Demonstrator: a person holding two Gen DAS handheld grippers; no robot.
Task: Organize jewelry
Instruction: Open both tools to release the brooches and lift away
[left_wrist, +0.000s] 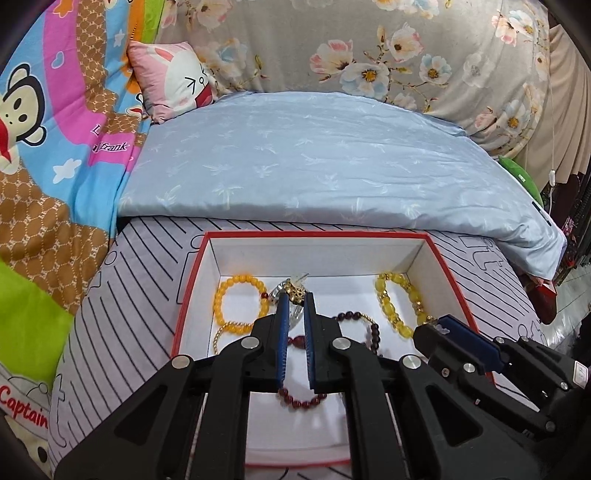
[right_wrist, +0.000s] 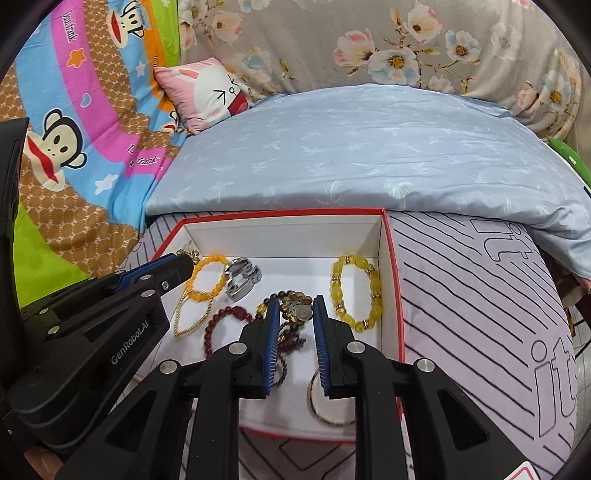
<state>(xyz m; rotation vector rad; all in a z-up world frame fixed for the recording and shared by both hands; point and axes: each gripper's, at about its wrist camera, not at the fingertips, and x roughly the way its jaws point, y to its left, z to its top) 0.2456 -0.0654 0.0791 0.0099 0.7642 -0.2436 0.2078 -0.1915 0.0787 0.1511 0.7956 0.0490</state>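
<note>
A red-rimmed white box (left_wrist: 447, 266) (right_wrist: 391, 258) sits on the bed and holds the jewelry. In it lie an orange bead bracelet (left_wrist: 225, 291) (right_wrist: 207, 273), a yellow bead bracelet (left_wrist: 388, 302) (right_wrist: 373, 291), a dark red bead bracelet (left_wrist: 303, 400) (right_wrist: 218, 325), a thin gold chain (right_wrist: 184, 321), a silver ring piece (right_wrist: 242, 277) and a gold bangle (right_wrist: 328, 410). My left gripper (left_wrist: 295, 297) (right_wrist: 184, 264) is shut on a gold brooch (left_wrist: 297, 290) above the box. My right gripper (right_wrist: 295, 304) (left_wrist: 443, 325) is open over a brown bead strand with a gold charm (right_wrist: 295, 308).
The box rests on a grey striped cover (right_wrist: 480, 295). A light blue quilt (left_wrist: 314, 158) lies behind it, with a pink rabbit pillow (left_wrist: 173, 77) and a colourful monkey blanket (left_wrist: 55, 147) at the left. The bed edge drops off at the right.
</note>
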